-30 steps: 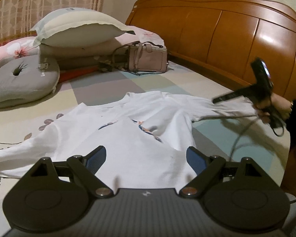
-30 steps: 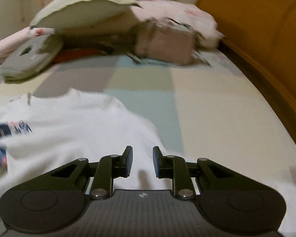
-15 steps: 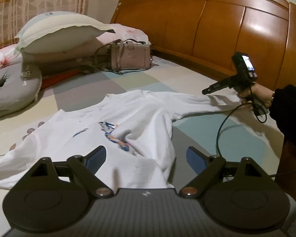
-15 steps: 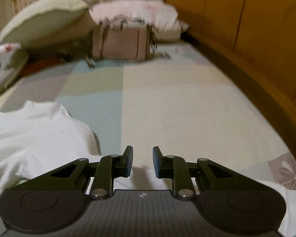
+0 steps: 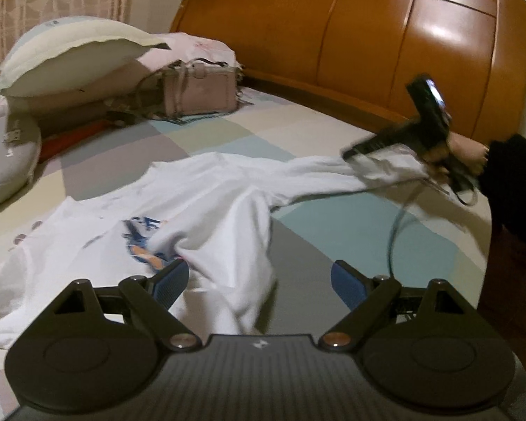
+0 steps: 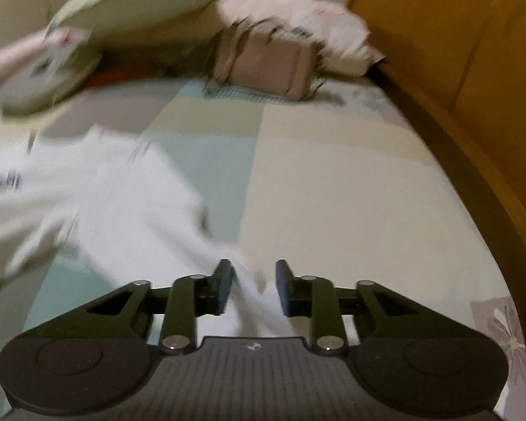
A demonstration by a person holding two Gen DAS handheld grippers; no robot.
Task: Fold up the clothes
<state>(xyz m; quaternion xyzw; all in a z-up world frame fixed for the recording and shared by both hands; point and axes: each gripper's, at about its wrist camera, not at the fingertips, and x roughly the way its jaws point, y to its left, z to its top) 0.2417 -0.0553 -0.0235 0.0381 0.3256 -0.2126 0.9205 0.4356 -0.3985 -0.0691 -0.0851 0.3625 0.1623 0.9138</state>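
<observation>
A white long-sleeved shirt (image 5: 200, 203) with a blue and orange print lies rumpled on the patchwork bedspread (image 5: 350, 231). My left gripper (image 5: 259, 280) hangs open just above the shirt's bunched lower body, with nothing between its blue pads. The shirt's right sleeve (image 5: 315, 175) stretches to my right gripper (image 5: 354, 151), which a hand holds near the bed's right edge. In the right wrist view the sleeve end (image 6: 252, 298) runs between the narrow-set fingers of that gripper (image 6: 254, 287), lifted off the bed. The shirt body (image 6: 122, 203) is blurred there.
A pink handbag (image 5: 200, 87), stacked pillows (image 5: 73, 56) and a grey cushion (image 5: 3, 161) sit at the far end of the bed. The wooden headboard (image 5: 368, 52) runs along the right. A cable (image 5: 392, 231) dangles from the right gripper over the bedspread.
The right gripper has raised the sleeve end and drawn it back. The shirt's body has bunched and slid towards the right. The left gripper stays open over the lower part.
</observation>
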